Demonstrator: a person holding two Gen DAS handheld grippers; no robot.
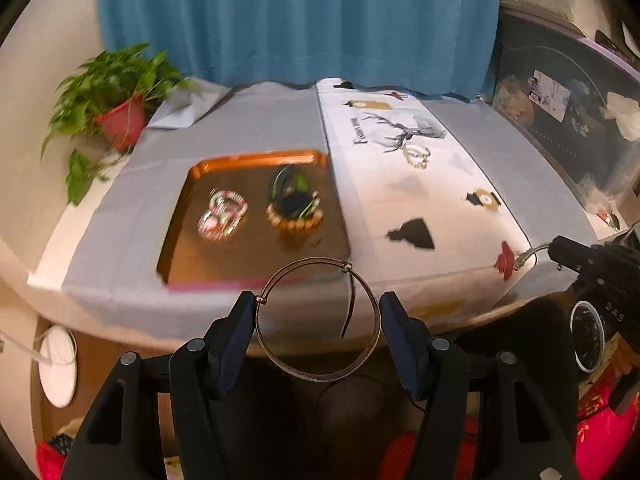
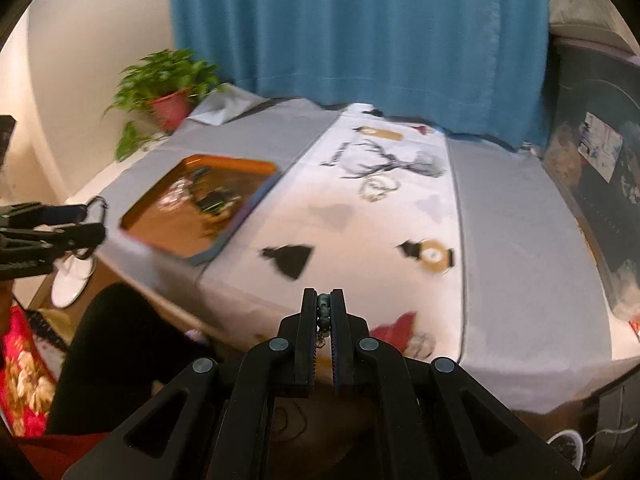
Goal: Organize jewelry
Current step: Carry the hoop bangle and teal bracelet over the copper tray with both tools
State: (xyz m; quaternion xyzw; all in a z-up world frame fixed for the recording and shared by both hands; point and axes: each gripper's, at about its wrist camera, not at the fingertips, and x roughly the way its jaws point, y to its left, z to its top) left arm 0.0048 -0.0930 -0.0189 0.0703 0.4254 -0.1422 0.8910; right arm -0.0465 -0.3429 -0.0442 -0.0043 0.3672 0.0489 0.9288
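Observation:
My left gripper (image 1: 318, 300) is shut on a thin metal bangle (image 1: 376, 312), held between both fingers off the table's front edge, just short of the orange tray (image 1: 192, 184). The tray holds a pink bracelet (image 1: 224, 212), a wooden bead bracelet (image 1: 296, 216) and a dark green piece (image 1: 290, 182). My right gripper (image 2: 323, 300) is shut on a small green beaded piece (image 2: 323, 312) with a dangling clasp, above the front edge of the white runner (image 2: 360, 220). A pearl bracelet (image 1: 416, 155) lies on the runner near the deer print; it also shows in the right wrist view (image 2: 378, 188).
A potted plant (image 1: 116, 112) stands at the table's back left. A dark box (image 1: 560, 112) lies along the right side. A blue curtain (image 1: 296, 20) hangs behind. A white round stool (image 1: 58, 364) is on the floor at left.

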